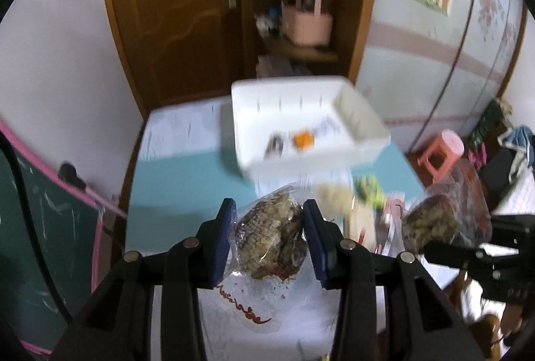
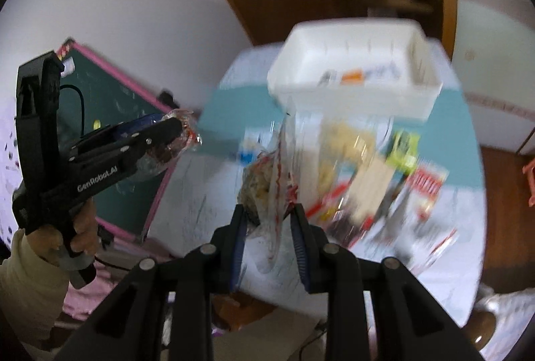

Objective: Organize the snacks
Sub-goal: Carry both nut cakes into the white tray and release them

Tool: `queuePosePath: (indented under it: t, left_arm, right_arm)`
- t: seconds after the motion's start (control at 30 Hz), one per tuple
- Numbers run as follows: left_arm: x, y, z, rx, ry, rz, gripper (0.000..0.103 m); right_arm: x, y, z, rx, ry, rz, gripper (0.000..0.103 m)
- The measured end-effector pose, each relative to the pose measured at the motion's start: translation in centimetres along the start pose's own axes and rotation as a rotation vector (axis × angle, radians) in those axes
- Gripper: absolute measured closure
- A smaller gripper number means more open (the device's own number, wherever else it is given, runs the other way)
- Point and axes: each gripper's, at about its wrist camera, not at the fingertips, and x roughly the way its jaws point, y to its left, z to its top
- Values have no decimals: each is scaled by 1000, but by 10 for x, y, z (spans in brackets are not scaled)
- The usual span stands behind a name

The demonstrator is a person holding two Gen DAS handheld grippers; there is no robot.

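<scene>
Two clear snack bags are held off the tabletop (image 1: 187,180), one in each gripper. The left gripper (image 1: 269,210) has its jaws pinching a bag of brown, scaly-looking snacks (image 1: 272,237), which sits between the blue pads with its printed clear tail hanging toward six o'clock. In the right wrist view that same gripper shows at nine o'clock, gripped by a hand (image 2: 75,240) in a pale sleeve. The right gripper (image 2: 267,214) has its jaws clamped on a second clear bag with a brown lump inside (image 2: 264,190); the same bag appears at three o'clock in the left wrist view. Beyond both bags, toward twelve o'clock, a white bin (image 1: 364,148) rests on the tabletop holding a few small packets, one of them orange (image 1: 303,139). Between the bin and the right gripper lies a blurred heap of loose snack packets (image 2: 371,180). A wooden door (image 1: 174,13) and shelf stand behind the tabletop, and a green chalkboard (image 2: 110,113) leans at nine o'clock.
</scene>
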Motion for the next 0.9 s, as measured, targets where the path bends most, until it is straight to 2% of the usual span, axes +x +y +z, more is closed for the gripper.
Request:
queuePosePath:
  t: [0.2,0.33,0.47,0.63,0.9]
  left_arm:
    - [6,-12,78,-5,-33,-14,63]
    - [17,-16,116,-5,-55,-16,63]
    - [37,-16,148,-17,-63,-32,63]
    - [77,-16,173,-22,-44,-24,63]
    - [155,-20,182,-30,42,-3,63]
  right_arm:
    - [-42,-2,78,-30,-152,-76,76]
    - [-64,-8,128,-33,-243,-137,76]
    - [-69,-16,167,-15,-292,-174,76]
    - [-46,-39,210,44,-293,-200,76]
    - [27,-75,232,106,-193,-241,76]
